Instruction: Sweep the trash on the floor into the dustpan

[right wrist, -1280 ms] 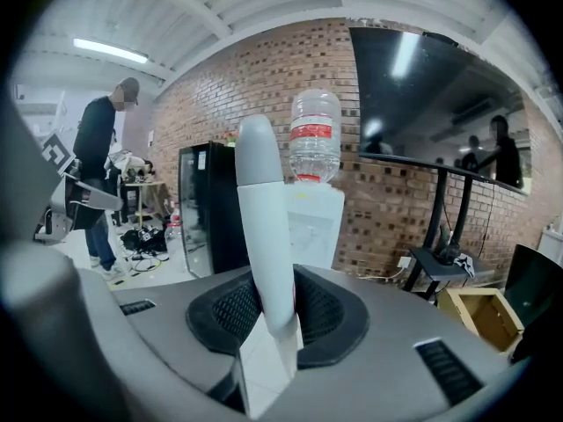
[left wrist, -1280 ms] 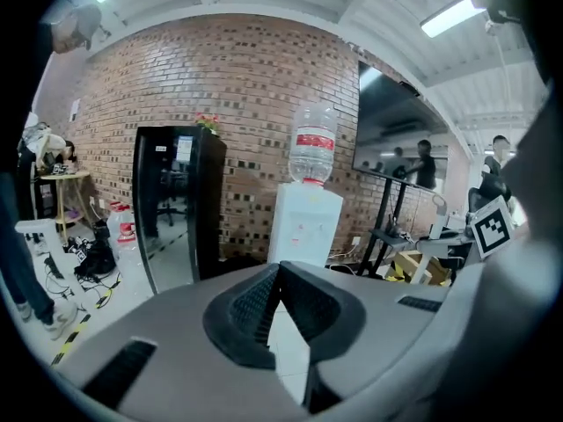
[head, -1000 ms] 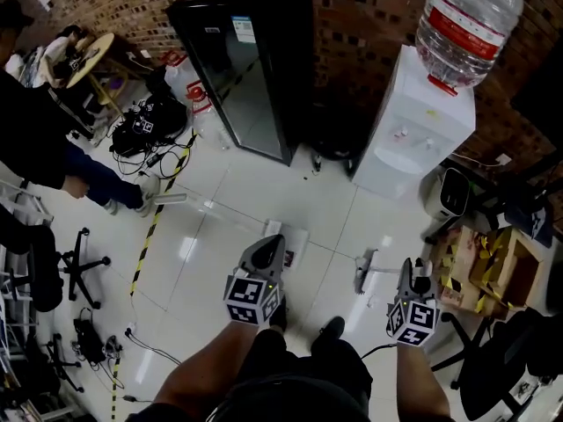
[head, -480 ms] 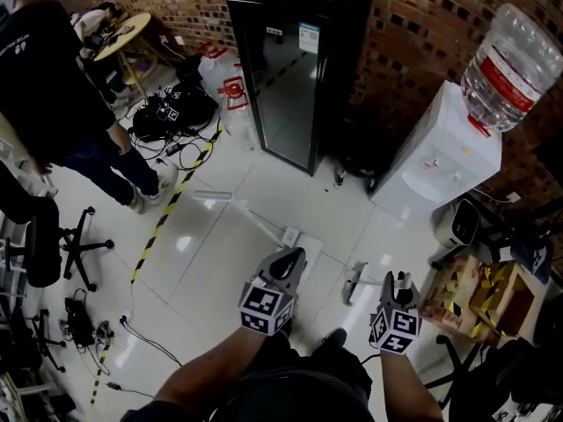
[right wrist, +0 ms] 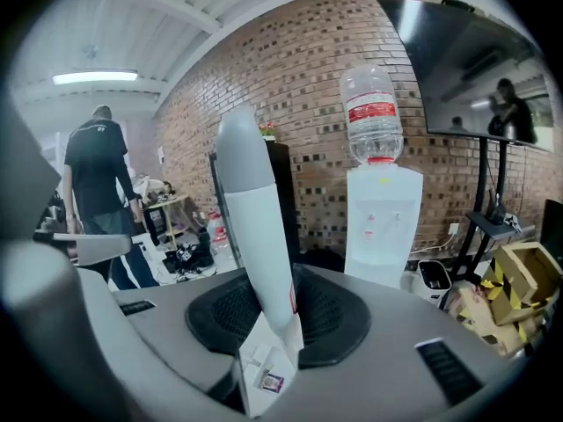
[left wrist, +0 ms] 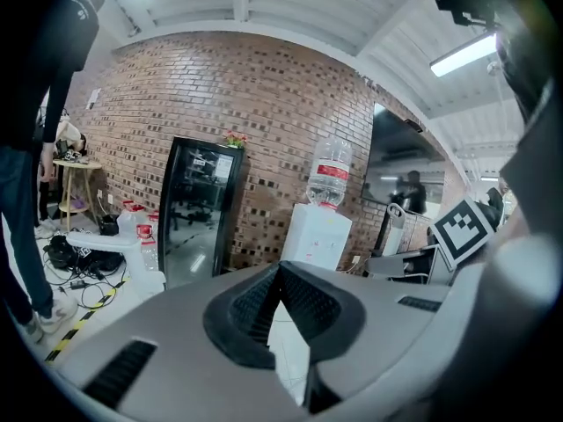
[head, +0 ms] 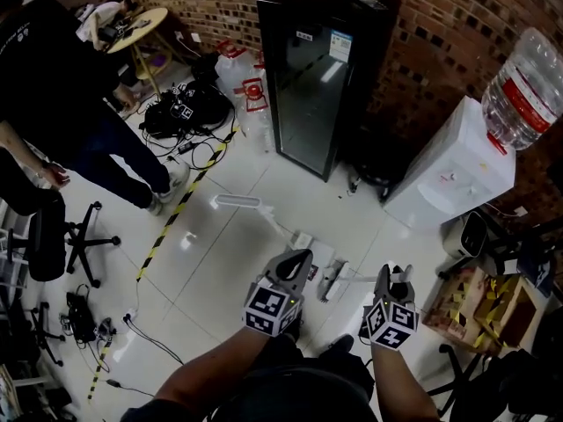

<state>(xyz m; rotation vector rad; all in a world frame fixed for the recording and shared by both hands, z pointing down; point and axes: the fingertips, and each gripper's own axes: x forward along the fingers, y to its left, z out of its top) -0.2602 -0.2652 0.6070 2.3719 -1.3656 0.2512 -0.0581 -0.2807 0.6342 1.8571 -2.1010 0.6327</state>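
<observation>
A white dustpan stands on the pale tiled floor, its long handle slanting up to the left. My left gripper hovers just short of it, jaws shut with nothing showing between the pads. The same handle shows off to the left in the left gripper view. My right gripper is shut on the grey-white broom handle, which carries a label and rises between the pads. The broom's head lies on the floor between the two grippers. I make out no trash on the tiles.
A black glass-door fridge and a white water dispenser stand against the brick wall ahead. A person stands at the left near cables and yellow-black floor tape. An office chair is left, cardboard boxes right.
The view has swung left, so fridge and dispenser sit further right. The broom head has come closer to the dustpan. The person at the left has stepped further into view.
</observation>
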